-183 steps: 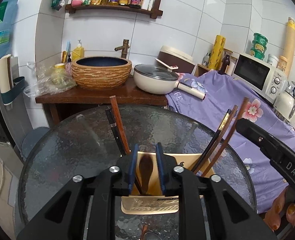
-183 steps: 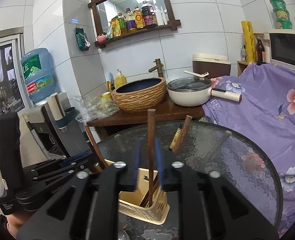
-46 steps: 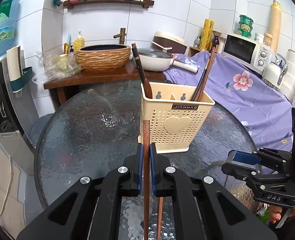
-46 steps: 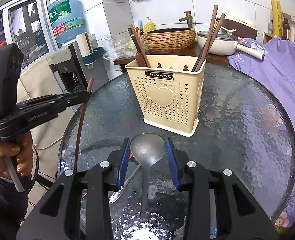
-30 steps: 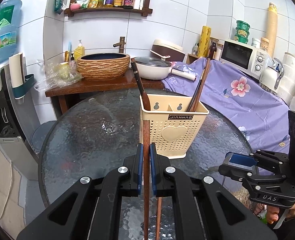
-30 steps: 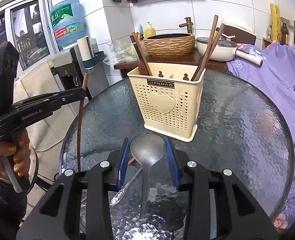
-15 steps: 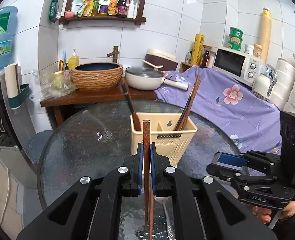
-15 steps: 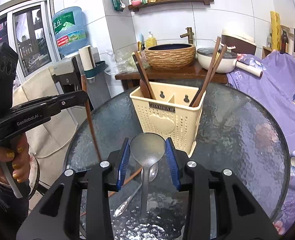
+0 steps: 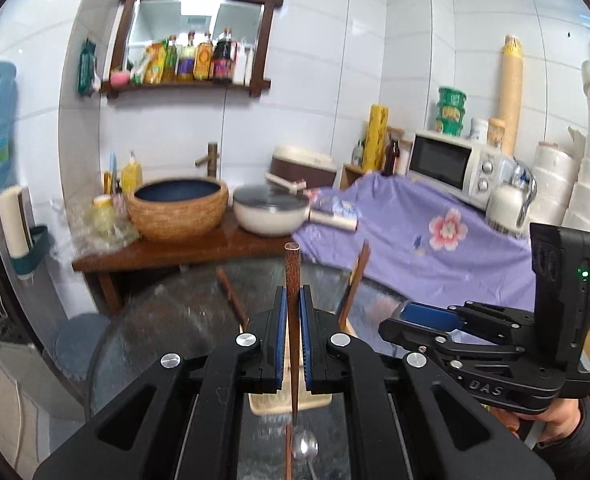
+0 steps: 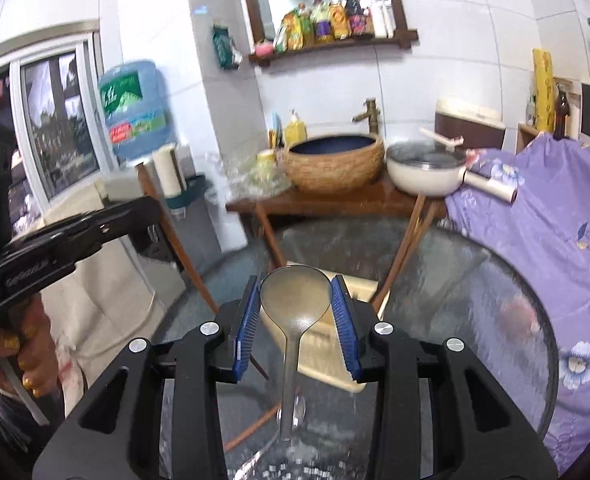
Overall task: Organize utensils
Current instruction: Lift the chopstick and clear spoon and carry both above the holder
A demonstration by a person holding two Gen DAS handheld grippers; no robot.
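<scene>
Above the glass table [image 10: 495,280], left gripper [image 9: 294,320] clamps an upright chopstick [image 9: 292,280]; right gripper [image 10: 295,312] pinches a ladle [image 10: 295,296], bowl-up. Utensil holder [image 10: 327,364] sits toward six o'clock, probably nearer right.

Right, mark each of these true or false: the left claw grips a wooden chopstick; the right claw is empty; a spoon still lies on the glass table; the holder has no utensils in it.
1. The left claw grips a wooden chopstick. True.
2. The right claw is empty. False: it holds a grey spoon by the bowl.
3. A metal spoon lies on the glass table. True.
4. The cream utensil holder is empty. False: chopsticks stand in it.
</scene>
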